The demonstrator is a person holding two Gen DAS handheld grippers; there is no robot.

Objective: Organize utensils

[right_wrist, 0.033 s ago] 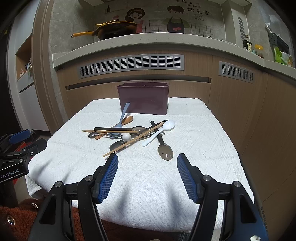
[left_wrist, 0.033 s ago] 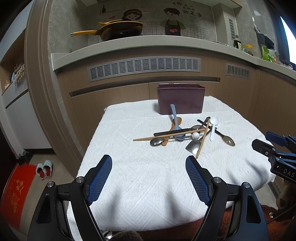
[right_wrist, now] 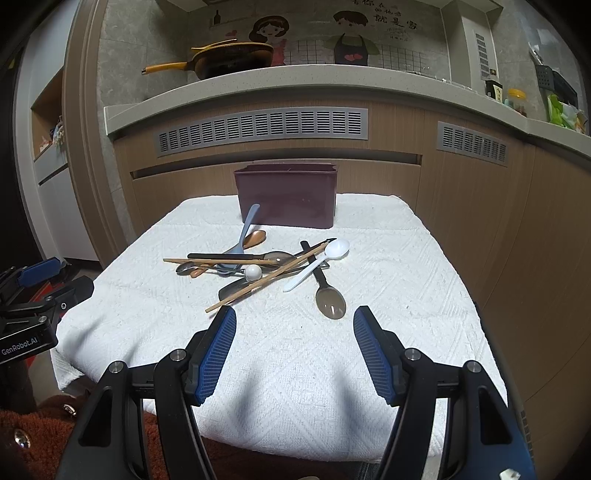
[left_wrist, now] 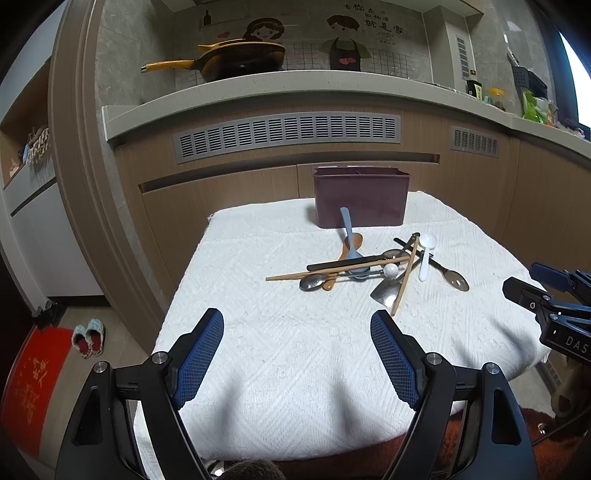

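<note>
1. Currently, the left gripper [left_wrist: 297,332] hovers above the near edge of the white cloth [left_wrist: 295,354], jaws wide apart and holding nothing.
2. The right gripper [right_wrist: 294,330] hovers likewise over its side of the cloth, jaws apart and empty; its fingers point toward the pile.
3. The utensils lie in a crossed heap mid-cloth, well short of both grippers: a blue spoon [left_wrist: 349,236] leaning against the bin, a wooden spoon [left_wrist: 351,245], a white spoon [right_wrist: 319,264], a dark translucent spoon [right_wrist: 328,297] and two chopsticks [right_wrist: 264,277], one lying across the others.
4. The maroon bin [right_wrist: 286,195] stands upright at the far edge of the cloth, just behind the heap; judged from the task, it is the destination. Nothing shows above its rim.
5. Judgement: the open, level stance suits an approach; the dark translucent spoon lies nearest the right gripper and least tangled.
6. Legible markings: "GenRobot.AI" on the left gripper's body in the right wrist view; "DAS", cut off, on the right gripper's body in the left wrist view. The wall decal [left_wrist: 380,22] carries Chinese characters.
</note>
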